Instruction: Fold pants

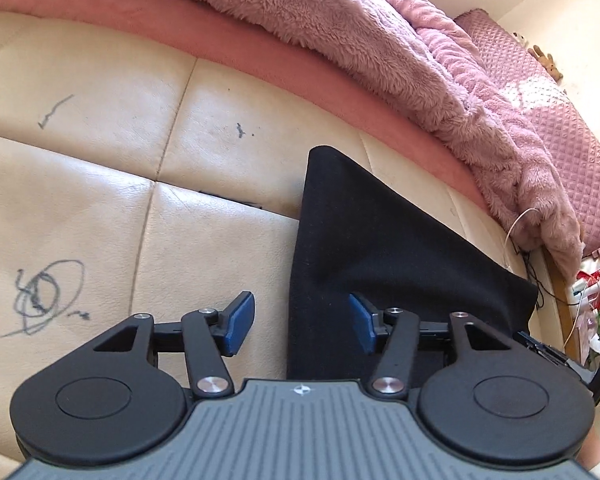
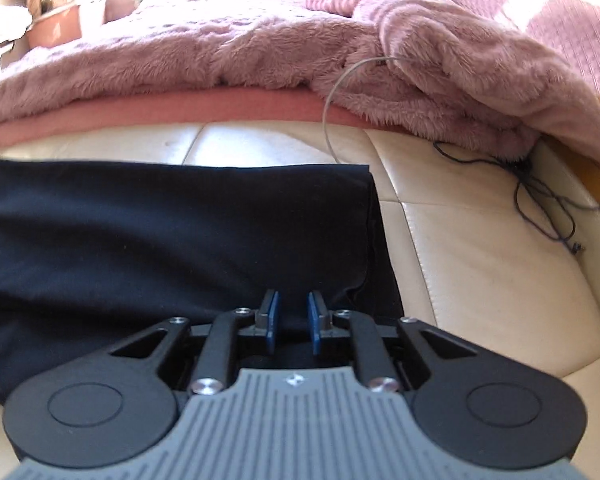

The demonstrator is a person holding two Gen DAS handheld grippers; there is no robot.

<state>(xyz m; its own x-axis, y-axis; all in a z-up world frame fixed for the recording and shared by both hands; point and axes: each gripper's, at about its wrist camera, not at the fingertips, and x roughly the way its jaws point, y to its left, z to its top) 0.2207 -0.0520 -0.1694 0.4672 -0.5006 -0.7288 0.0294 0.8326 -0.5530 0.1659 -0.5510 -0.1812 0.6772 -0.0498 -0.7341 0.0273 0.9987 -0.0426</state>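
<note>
- Cream leather cushions [image 1: 100,200] with pen scribbles are seen as the working surface, bordered at the back by a pink fluffy blanket [image 2: 220,52] and a quilted pink cover [image 1: 540,92].
- Black pants [image 2: 160,232] are laid flat on the cushions, folded into a compact shape with a straight far edge.
- A thin dark cord [image 2: 540,192] is trailed across the cushion to the right of the pants, apart from them.
- The left hand-held gripper [image 1: 302,322] is held with its blue pads spread wide; one pad [image 1: 240,320] is over bare leather, the other over the pants' edge, and nothing is clasped between them.
- The right hand-held gripper [image 2: 292,322] is shown with its pads brought near each other, a narrow gap remaining, above the near right corner of the pants.
- Whether fabric is pinched there cannot be told.
</note>
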